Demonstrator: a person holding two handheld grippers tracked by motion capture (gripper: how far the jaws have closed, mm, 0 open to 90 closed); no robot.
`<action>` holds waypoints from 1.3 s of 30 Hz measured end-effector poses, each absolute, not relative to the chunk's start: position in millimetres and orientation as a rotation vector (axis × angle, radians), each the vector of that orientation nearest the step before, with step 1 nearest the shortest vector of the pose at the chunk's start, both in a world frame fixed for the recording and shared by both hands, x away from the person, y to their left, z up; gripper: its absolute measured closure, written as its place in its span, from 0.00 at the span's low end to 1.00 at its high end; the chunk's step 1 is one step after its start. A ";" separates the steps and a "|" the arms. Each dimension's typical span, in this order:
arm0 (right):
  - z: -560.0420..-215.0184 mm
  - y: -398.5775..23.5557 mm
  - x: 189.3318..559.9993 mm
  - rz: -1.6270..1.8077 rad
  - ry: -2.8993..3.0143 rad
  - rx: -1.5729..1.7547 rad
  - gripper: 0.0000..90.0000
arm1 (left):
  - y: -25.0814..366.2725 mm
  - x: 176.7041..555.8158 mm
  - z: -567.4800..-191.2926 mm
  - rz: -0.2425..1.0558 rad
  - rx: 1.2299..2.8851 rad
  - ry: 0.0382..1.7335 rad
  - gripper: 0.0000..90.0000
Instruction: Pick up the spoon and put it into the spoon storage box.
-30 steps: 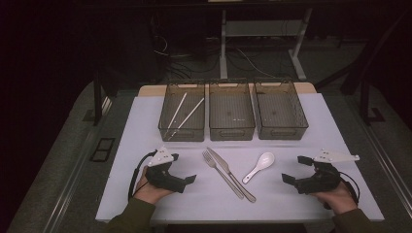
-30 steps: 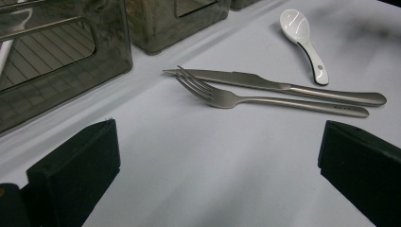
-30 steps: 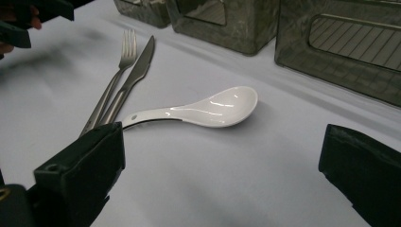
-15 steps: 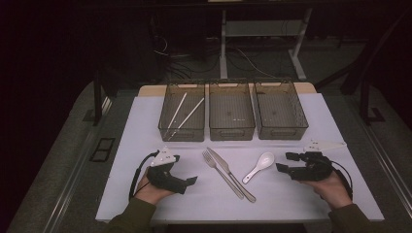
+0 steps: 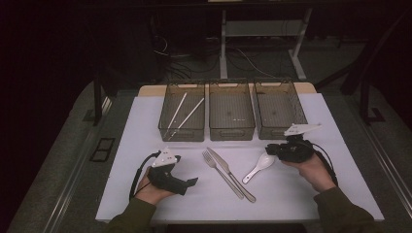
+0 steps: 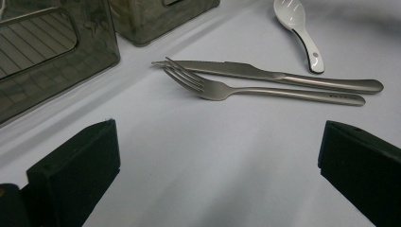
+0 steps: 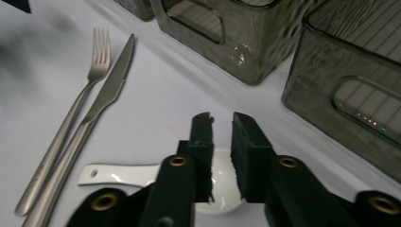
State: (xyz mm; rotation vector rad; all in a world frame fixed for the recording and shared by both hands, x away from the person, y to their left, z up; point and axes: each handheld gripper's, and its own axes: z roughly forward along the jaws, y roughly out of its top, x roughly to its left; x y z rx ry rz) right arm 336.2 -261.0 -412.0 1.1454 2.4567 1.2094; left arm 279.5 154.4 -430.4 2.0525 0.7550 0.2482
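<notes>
High view: three bins stand in a row at twelve o'clock on the white-covered bench, chopsticks already in the leftmost, which suggests cutlery is being sorted one kind per bin. Fork and knife lie side by side mid-bench; the spoon lies at their three o'clock, bowl toward the right gripper, which sits at that bowl end, evidently to pick it up. The left gripper rests at eight o'clock, well apart from the cutlery. Left gripper view: jaws wide apart over bare cloth, nothing between; fork and knife lie ahead, spoon beyond, so this hand appears to be waiting. Right gripper view: jaws have just been closing and stand nearly together over the spoon's bowl rim; whether the pads press it cannot be told. Empty bins lie at one o'clock, the likely destination.
</notes>
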 end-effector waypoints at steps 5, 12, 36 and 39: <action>-414.7 -252.7 349.4 1.169 2.480 1.134 0.99 | 154.0 279.8 -430.3 0.251 2.055 0.745 0.00; -420.7 -242.1 361.5 1.113 2.519 1.135 1.00 | 153.4 279.8 -431.1 0.246 2.056 0.746 0.00; -435.0 -242.6 362.1 0.941 2.597 1.153 1.00 | 153.6 279.5 -430.5 0.239 2.061 0.738 0.00; -434.7 -247.4 359.6 0.944 2.597 1.161 1.00 | 153.6 279.4 -430.4 0.239 2.061 0.737 0.00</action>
